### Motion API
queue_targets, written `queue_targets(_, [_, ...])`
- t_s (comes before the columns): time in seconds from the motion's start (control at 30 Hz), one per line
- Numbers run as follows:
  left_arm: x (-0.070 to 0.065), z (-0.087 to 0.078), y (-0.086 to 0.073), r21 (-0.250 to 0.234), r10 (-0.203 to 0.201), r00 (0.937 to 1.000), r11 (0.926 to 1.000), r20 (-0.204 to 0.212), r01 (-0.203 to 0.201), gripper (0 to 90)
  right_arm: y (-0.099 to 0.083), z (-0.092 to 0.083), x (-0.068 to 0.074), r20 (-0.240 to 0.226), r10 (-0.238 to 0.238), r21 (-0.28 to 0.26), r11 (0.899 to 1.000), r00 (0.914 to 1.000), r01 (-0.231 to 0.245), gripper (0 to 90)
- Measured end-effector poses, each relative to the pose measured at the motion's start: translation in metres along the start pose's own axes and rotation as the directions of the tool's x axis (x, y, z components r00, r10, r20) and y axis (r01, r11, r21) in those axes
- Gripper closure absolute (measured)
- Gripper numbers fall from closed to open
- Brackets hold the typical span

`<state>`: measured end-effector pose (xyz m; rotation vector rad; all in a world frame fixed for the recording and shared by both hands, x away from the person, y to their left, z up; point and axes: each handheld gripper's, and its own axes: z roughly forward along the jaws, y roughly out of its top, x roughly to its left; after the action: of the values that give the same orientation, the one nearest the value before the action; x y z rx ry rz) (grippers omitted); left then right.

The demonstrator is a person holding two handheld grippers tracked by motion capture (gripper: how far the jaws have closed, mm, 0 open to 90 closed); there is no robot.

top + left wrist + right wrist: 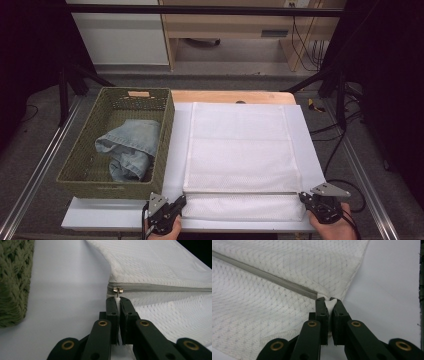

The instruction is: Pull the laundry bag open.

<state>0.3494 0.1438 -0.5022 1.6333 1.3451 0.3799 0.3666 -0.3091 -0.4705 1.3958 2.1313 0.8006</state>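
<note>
A white mesh bag (242, 150) lies flat on the white table, its grey zipper (162, 287) running along the near edge. My left gripper (182, 200) is at the bag's near left corner. In the left gripper view that gripper (118, 299) is shut, and the tab hanging from the metal zipper slider (117, 290) goes in between its jaws. My right gripper (301, 196) is at the near right corner. In the right gripper view it (328, 300) is shut on a pinch of the bag's fabric, just past the zipper's end (312, 293).
A green woven basket (167, 135) stands at the left of the table with blue jeans (131, 145) crumpled inside. Its wall (15, 280) is close to the left gripper. Bare white tabletop (310, 135) borders the bag on the right.
</note>
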Motion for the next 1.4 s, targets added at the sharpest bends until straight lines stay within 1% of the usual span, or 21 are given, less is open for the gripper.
queue_targets(0.03, [0.0,-0.001,0.0,-0.001,0.001,1.0,1.0,0.002,-0.001,86.7,-0.001,0.0,-0.001,-0.005,0.003,-0.01,1.0,1.0,-0.003,85.5])
queue_targets(0.07, [0.0,-0.001,0.0,-0.003,0.002,1.0,1.0,0.005,-0.002,86.6,-0.002,0.0,-0.002,-0.019,0.017,-0.01,1.0,0.9997,-0.017,85.3])
queue_targets(0.1, [-0.001,-0.001,0.0,-0.002,0.006,1.0,1.0,0.006,-0.006,86.6,-0.003,0.0,-0.004,-0.026,0.016,-0.013,1.0,0.9995,-0.016,85.1])
queue_targets(0.2, [-0.003,-0.001,0.0,0.006,0.016,0.9999,0.9999,-0.001,-0.016,86.6,-0.004,0.0,-0.005,-0.03,0.024,-0.014,1.0,0.9992,-0.025,85.0])
queue_targets(0.33, [-0.002,-0.001,-0.001,0.007,0.012,0.9999,0.9999,0.001,-0.012,86.5,-0.005,0.001,-0.006,-0.043,0.026,-0.016,1.0,0.9988,-0.026,84.0])
queue_targets(0.37, [-0.003,-0.001,-0.001,0.007,0.013,0.9999,0.9999,-0.001,-0.013,86.5,-0.005,0.0,-0.006,-0.048,0.032,-0.012,0.999,0.9983,-0.032,83.8])
queue_targets(0.5, [-0.003,-0.001,-0.001,0.005,0.009,1.0,0.9999,-0.001,-0.009,86.3,-0.006,0.0,-0.007,-0.049,0.031,-0.017,0.999,0.9983,-0.032,82.7])
queue_targets(0.6, [-0.005,-0.001,0.0,0.0,0.016,0.9999,0.9999,-0.005,-0.016,85.9,-0.006,0.0,-0.007,-0.05,0.034,-0.019,0.999,0.9981,-0.035,79.6])
queue_targets(0.63, [-0.005,-0.001,0.0,0.0,0.016,0.9999,0.9999,-0.005,-0.016,84.1,-0.006,0.0,-0.007,-0.05,0.034,-0.019,0.999,0.9981,-0.035,79.6])
queue_targets(0.67, [-0.005,-0.001,0.0,-0.001,0.016,0.9999,0.9999,-0.006,-0.016,84.1,-0.008,0.001,-0.007,-0.049,0.031,-0.024,0.999,0.9983,-0.033,73.4])
queue_targets(0.7, [-0.005,-0.001,0.0,0.001,0.017,0.9998,0.9999,-0.006,-0.017,83.4,-0.008,0.001,-0.007,-0.054,0.038,-0.019,0.999,0.9978,-0.039,72.3])
queue_targets(0.77, [-0.007,-0.001,0.0,-0.002,0.021,0.9997,0.9998,-0.008,-0.022,83.1,-0.008,0.001,-0.006,-0.054,0.034,-0.022,0.999,0.998,-0.035,69.4])
queue_targets(0.93, [-0.011,0.002,-0.001,-0.008,0.05,0.9984,0.9987,-0.026,-0.05,77.7,-0.008,0.001,-0.004,-0.056,0.025,-0.027,0.999,0.9981,-0.026,62.9])
queue_targets(1.13, [-0.016,0.0,0.0,-0.015,0.068,0.9969,0.9975,-0.04,-0.068,72.6,-0.008,-0.001,-0.003,-0.059,0.028,-0.027,0.999,0.9979,-0.03,60.7])
queue_targets(1.3, [-0.021,-0.004,0.0,-0.027,0.081,0.9957,0.9962,-0.044,-0.082,71.0,-0.008,-0.001,-0.003,-0.056,0.019,-0.035,0.999,0.9983,-0.021,60.2])
queue_targets(1.4, [-0.025,-0.006,0.0,-0.029,0.107,0.9926,0.9936,-0.058,-0.109,69.6,-0.008,-0.003,-0.001,-0.059,0.026,-0.033,0.999,0.9979,-0.028,59.7])
